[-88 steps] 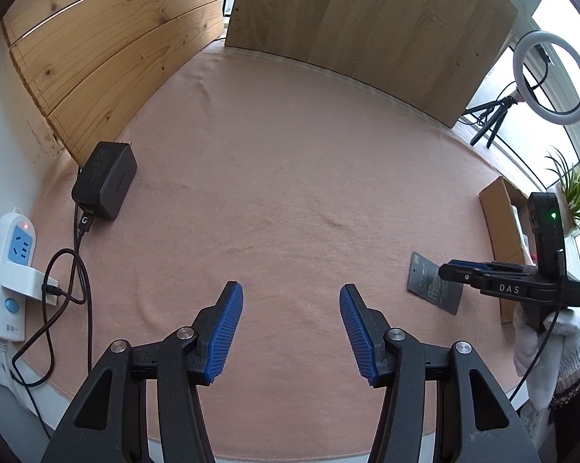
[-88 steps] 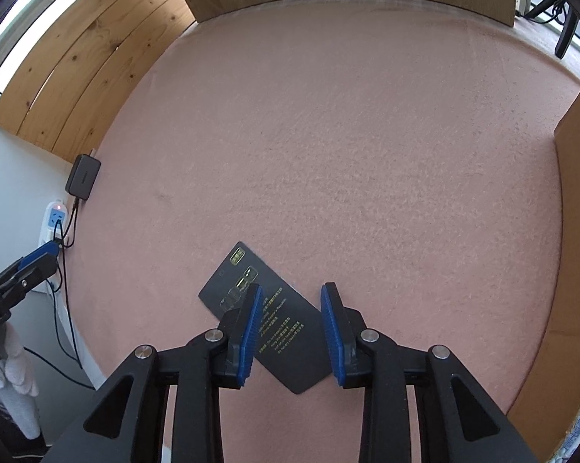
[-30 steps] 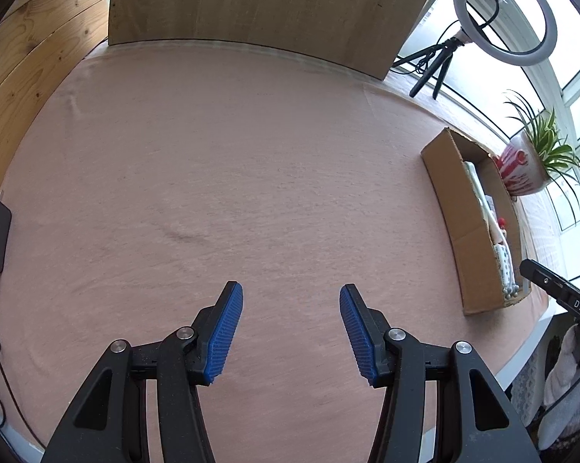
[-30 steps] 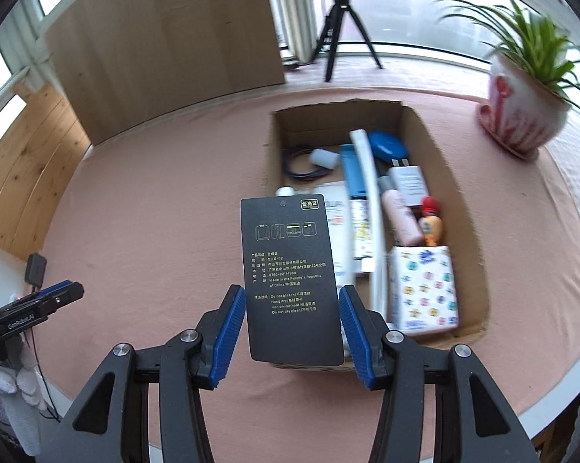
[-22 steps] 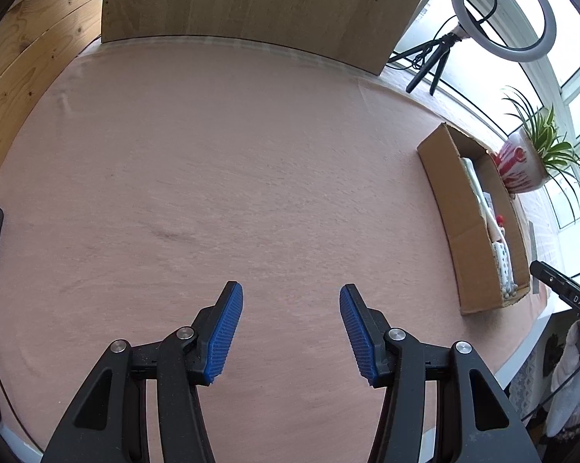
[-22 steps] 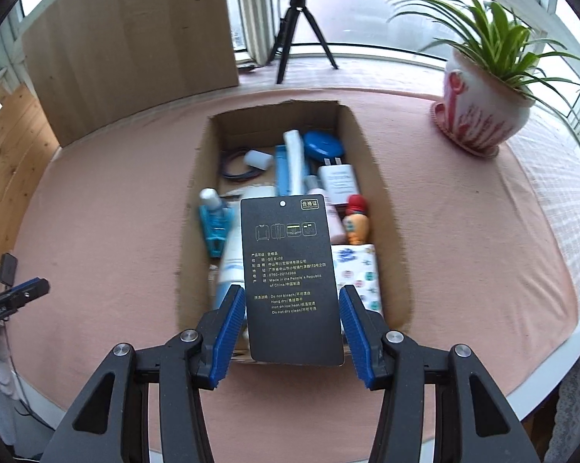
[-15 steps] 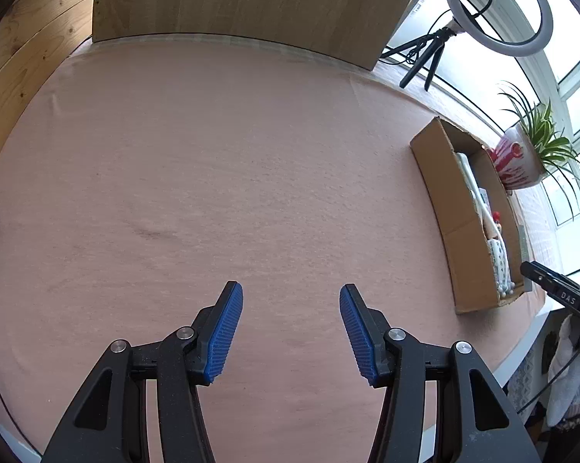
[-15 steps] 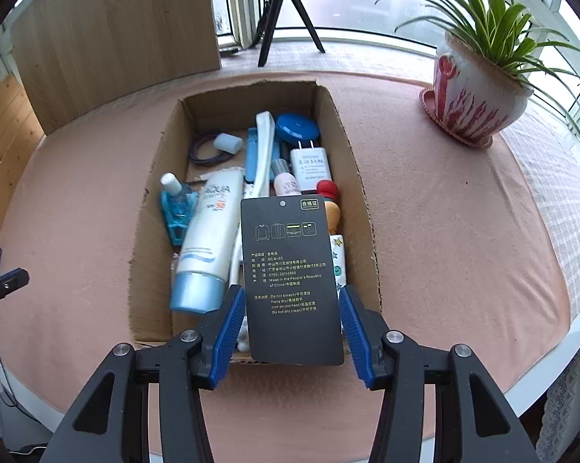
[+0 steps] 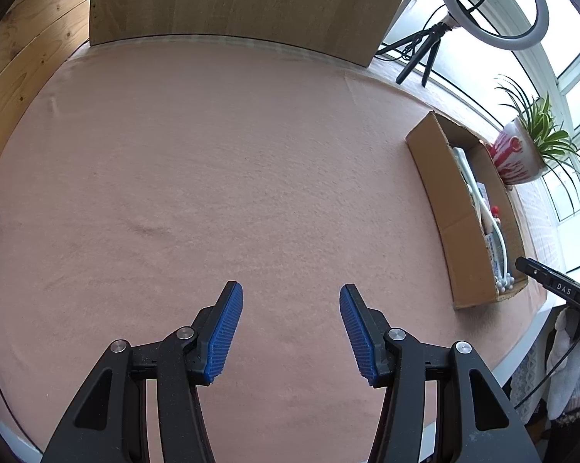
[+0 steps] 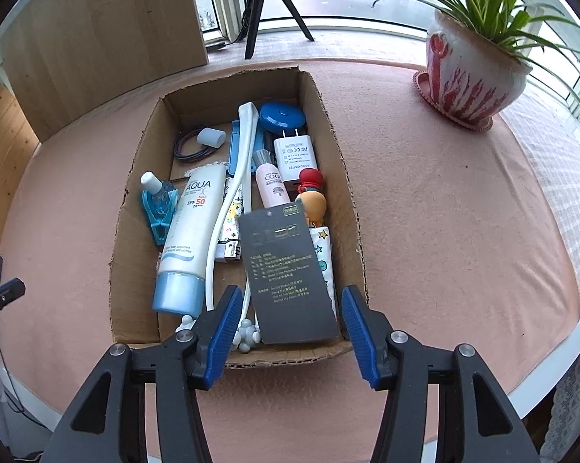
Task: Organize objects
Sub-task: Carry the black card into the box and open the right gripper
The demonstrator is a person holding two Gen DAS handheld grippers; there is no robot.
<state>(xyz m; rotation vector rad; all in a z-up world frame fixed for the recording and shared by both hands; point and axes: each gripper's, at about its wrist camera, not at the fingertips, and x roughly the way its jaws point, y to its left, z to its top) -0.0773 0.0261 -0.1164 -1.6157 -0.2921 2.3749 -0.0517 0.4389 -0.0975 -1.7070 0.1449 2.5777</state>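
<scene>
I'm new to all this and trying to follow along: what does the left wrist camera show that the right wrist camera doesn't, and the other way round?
Only the left wrist view shows the ring light head and the open left claw over bare pink cloth.

Only the right wrist view shows inside the cardboard box: the black card lying on its contents, the sunscreen tube, and the open right claw above.

Both show the box, the potted plant and the wooden panel.
</scene>
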